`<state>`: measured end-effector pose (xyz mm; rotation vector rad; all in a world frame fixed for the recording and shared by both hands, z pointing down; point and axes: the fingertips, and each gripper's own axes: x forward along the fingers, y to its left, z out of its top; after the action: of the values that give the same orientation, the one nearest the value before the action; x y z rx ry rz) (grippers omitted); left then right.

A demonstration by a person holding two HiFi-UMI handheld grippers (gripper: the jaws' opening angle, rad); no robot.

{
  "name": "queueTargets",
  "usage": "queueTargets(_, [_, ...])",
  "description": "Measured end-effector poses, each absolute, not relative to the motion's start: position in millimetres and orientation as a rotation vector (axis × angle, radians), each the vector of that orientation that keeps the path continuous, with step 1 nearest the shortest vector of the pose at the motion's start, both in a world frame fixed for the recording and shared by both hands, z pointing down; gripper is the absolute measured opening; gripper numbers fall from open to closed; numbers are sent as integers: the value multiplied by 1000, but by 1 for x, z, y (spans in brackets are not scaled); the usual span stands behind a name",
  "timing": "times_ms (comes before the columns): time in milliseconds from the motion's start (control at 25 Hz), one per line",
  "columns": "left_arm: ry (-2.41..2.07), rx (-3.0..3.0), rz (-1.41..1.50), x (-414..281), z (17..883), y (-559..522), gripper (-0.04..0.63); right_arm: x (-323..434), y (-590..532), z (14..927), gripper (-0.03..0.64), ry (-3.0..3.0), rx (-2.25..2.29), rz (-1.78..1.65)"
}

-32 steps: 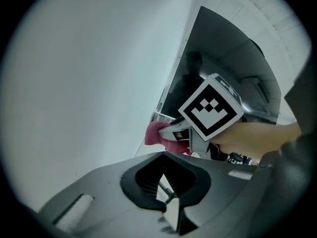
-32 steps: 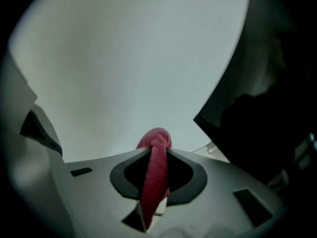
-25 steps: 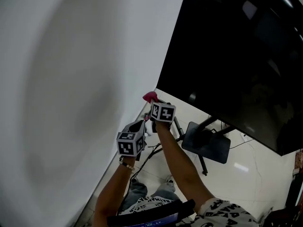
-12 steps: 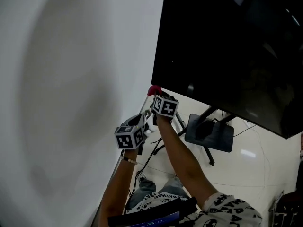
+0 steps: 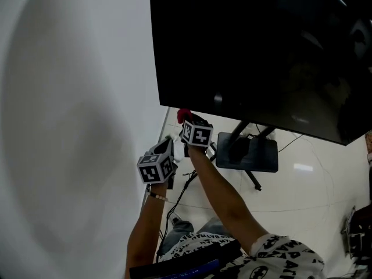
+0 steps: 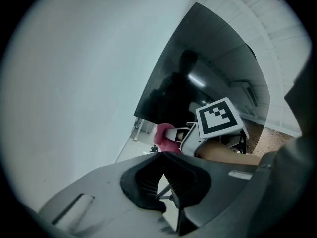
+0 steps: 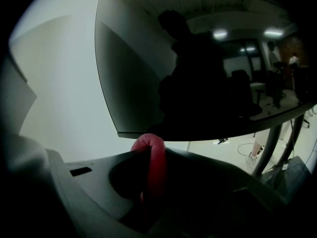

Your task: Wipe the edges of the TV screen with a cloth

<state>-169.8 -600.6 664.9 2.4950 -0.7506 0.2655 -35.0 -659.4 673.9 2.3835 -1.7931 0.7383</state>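
Note:
A big black TV screen stands on a floor stand beside a white wall. Just under its bottom edge, a little right of the lower-left corner, my right gripper is shut on a red cloth. In the right gripper view the cloth sticks up between the jaws of the right gripper, and its folded top reaches the screen's bottom edge. My left gripper hangs lower and to the left, apart from the TV. Its pads meet at the tips with nothing between them.
The white wall fills the left side, close to the TV's left edge. The stand's dark base plate and slanted legs sit on the pale floor under the screen. Cables trail over the floor near the wall.
The right gripper with the cloth has slid from the TV's lower-left corner a little rightwards along the bottom edge. The left gripper has stayed close below it. My view has swung to face the screen more.

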Motion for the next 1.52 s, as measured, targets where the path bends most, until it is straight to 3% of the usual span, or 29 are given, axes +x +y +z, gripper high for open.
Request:
queueTargets(560, [-511,2585,323,-55,686,-545,0,97,-546,697,64,-1594,2569,722])
queueTargets(1520, [-327,2648,423,151,693,-359,0,292,-352,702,64,-1537,2688,796])
